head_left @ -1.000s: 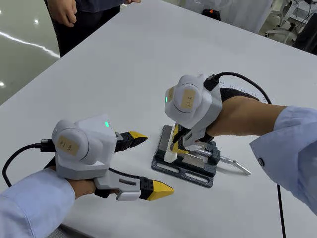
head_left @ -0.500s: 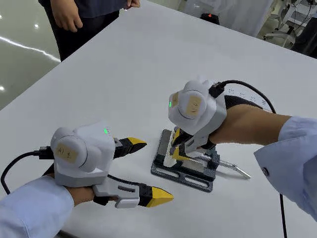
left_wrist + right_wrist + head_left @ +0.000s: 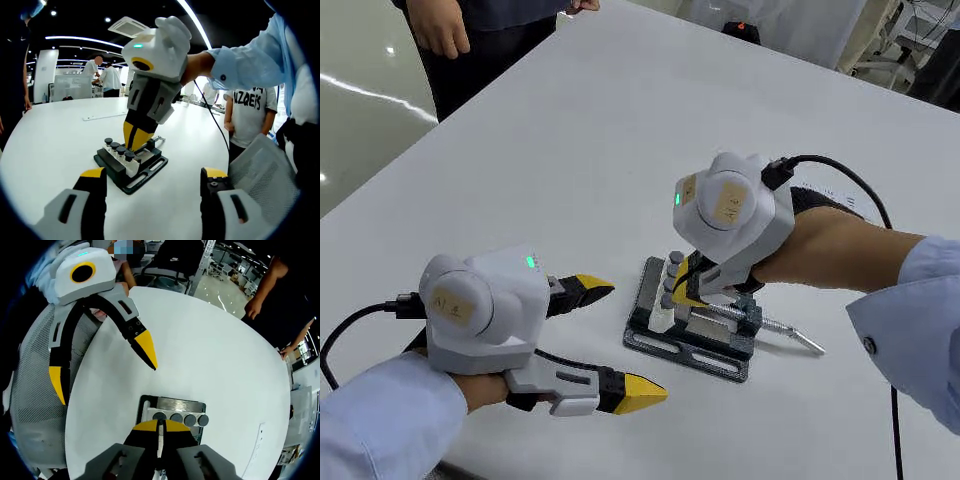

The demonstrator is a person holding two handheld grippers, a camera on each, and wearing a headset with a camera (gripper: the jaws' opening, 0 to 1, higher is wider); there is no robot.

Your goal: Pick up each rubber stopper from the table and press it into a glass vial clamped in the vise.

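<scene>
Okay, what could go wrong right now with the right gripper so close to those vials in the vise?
1. The right gripper is shut, with its fingers just beside the row of stoppered vials; a sideways move might knock the glass.
2. The vise seems only to rest on the smooth table, so a hard press could slide it.

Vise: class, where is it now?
In the head view, the vise sits on the table under the right hand-held gripper, with the left hand-held gripper to its left.
</scene>
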